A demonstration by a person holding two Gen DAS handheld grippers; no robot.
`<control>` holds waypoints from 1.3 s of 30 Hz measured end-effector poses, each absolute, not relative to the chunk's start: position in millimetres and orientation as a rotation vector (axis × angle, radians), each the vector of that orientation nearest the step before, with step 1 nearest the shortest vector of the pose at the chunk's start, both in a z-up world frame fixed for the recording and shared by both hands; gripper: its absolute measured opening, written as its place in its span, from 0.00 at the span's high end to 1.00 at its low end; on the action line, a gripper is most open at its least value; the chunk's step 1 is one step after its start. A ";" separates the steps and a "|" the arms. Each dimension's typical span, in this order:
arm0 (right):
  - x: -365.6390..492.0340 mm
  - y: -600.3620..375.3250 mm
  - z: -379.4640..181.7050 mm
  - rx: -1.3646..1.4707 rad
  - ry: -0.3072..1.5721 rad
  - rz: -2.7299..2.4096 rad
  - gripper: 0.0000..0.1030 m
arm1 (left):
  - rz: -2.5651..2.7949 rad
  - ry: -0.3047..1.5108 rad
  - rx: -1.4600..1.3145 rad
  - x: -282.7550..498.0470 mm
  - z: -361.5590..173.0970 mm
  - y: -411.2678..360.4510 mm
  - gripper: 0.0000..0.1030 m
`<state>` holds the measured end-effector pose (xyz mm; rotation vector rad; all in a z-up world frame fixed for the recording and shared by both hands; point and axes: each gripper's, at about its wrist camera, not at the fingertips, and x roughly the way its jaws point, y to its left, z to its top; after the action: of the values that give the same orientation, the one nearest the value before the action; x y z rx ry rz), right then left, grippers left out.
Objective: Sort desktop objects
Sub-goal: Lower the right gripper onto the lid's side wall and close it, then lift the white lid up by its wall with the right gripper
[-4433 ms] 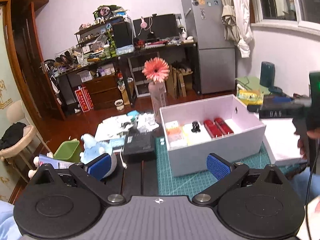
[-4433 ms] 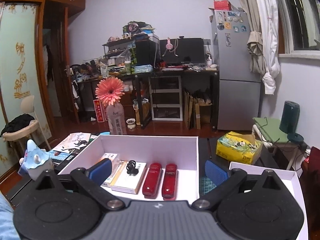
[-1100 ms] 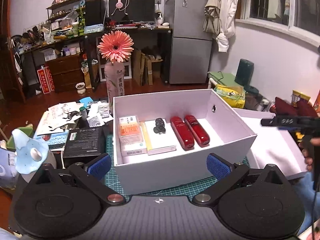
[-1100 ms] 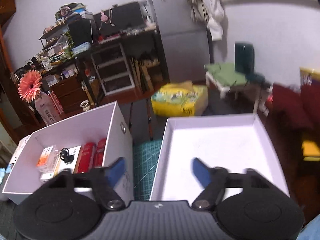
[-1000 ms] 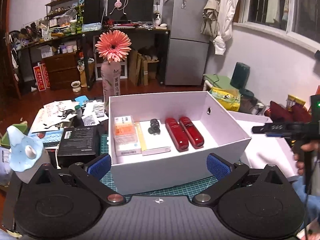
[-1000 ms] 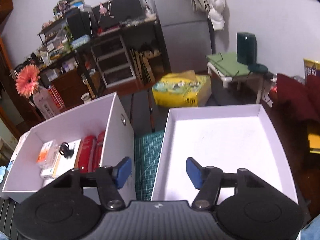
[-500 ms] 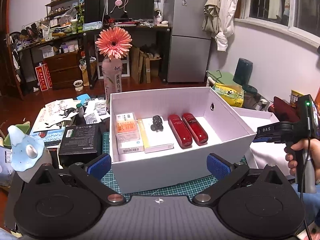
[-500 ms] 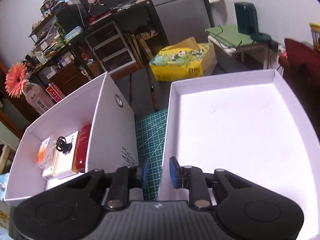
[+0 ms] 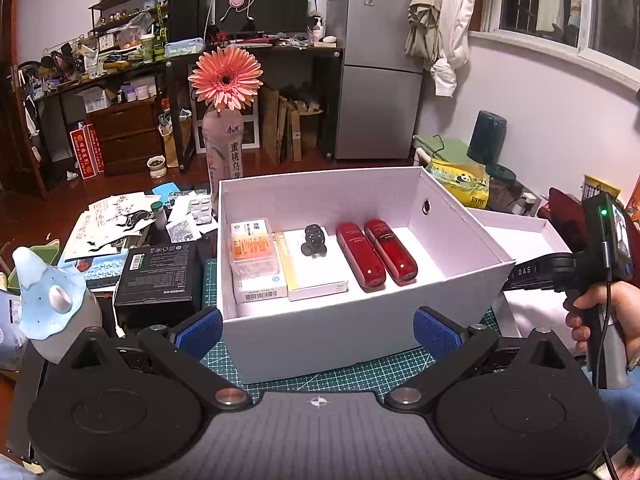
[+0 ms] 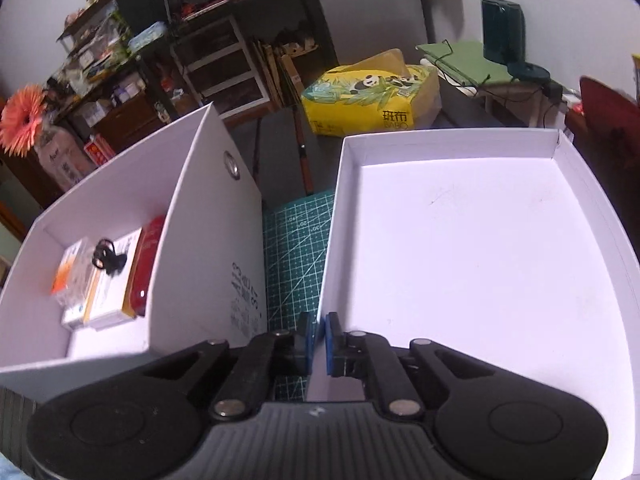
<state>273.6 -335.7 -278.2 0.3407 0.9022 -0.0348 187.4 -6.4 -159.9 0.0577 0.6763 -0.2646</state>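
An open white box [image 9: 360, 320] stands on the green cutting mat [image 9: 352, 366]. It holds an orange medicine pack [image 9: 254, 256], a flat white pack with a black clip [image 9: 314, 240] on it, and two red cases [image 9: 376, 254]. My left gripper [image 9: 318, 330] is open, its blue pads on either side of the box's near wall, not touching it. Right of the box lies its white lid [image 10: 480, 260], upturned. My right gripper [image 10: 319, 340] is closing on the lid's left wall, which is pinched between the blue pads. A hand [image 9: 600, 312] holds that gripper in the left wrist view.
A flower in a bottle [image 9: 226, 140] stands behind the box. A black carton [image 9: 158, 276], loose papers [image 9: 112, 224] and a blue figurine [image 9: 48, 296] lie to its left. A yellow tissue pack [image 10: 372, 96] sits beyond the lid. A narrow strip of mat [image 10: 296, 248] separates box and lid.
My right gripper sank toward the lid's left wall and its jaws went from wide apart to pinching that wall. The left gripper kept still and open.
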 end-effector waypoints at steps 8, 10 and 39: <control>258.4 -323.9 -270.8 0.220 0.944 -0.038 0.98 | -0.263 0.674 0.061 187.3 -161.0 -5.8 0.00; 251.4 -323.6 -269.8 0.197 0.956 -0.036 0.98 | -0.258 0.674 0.062 187.1 -160.5 -5.2 0.00; 247.3 -327.1 -270.5 0.180 0.921 -0.033 0.92 | -0.214 0.666 -0.006 188.0 -155.6 6.3 0.01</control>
<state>247.3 -327.1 -270.5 0.1796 0.9215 -0.0334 188.0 6.3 -155.6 -0.0064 0.6658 -0.2137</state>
